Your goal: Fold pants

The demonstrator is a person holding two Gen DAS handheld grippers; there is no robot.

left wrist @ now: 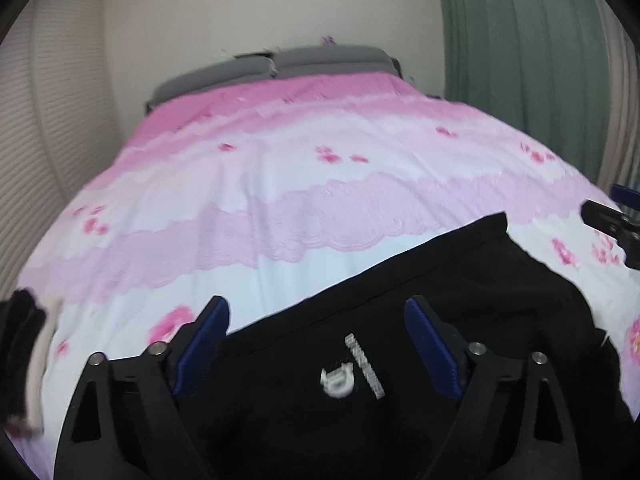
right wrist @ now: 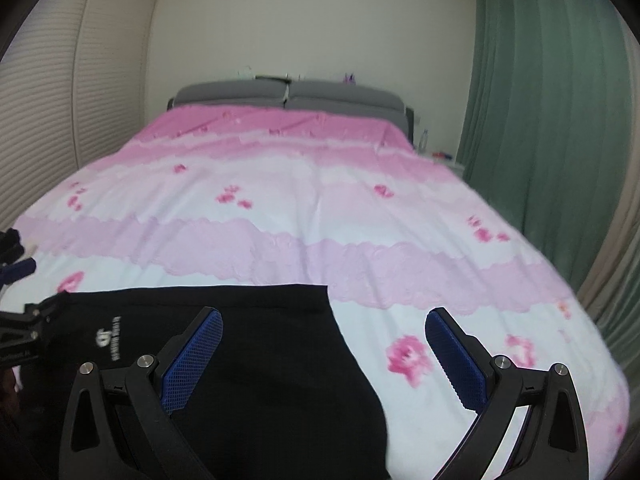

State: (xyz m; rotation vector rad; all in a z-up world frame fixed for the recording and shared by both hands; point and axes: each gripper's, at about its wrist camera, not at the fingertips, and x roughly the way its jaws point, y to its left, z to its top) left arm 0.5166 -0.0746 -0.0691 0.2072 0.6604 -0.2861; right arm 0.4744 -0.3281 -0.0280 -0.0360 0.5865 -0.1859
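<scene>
Black pants (left wrist: pixel 400 300) with a white logo (left wrist: pixel 340 380) lie flat on the near end of the pink and white bed cover (left wrist: pixel 280 184). My left gripper (left wrist: pixel 316 312) is open and empty just above the pants near the logo. The pants also show in the right wrist view (right wrist: pixel 260 360), with a straight far edge and a corner. My right gripper (right wrist: pixel 324 320) is open and empty over that right edge, one finger above the pants, the other above the cover. The left gripper shows at the left edge of the right wrist view (right wrist: pixel 24 328).
A black and white garment (left wrist: pixel 24 356) lies at the bed's left edge. Grey pillows (right wrist: pixel 288 98) sit at the headboard. A green curtain (right wrist: pixel 540 100) hangs on the right and a slatted wardrobe door (right wrist: pixel 52 100) stands on the left. A nightstand (right wrist: pixel 440 158) holds small items.
</scene>
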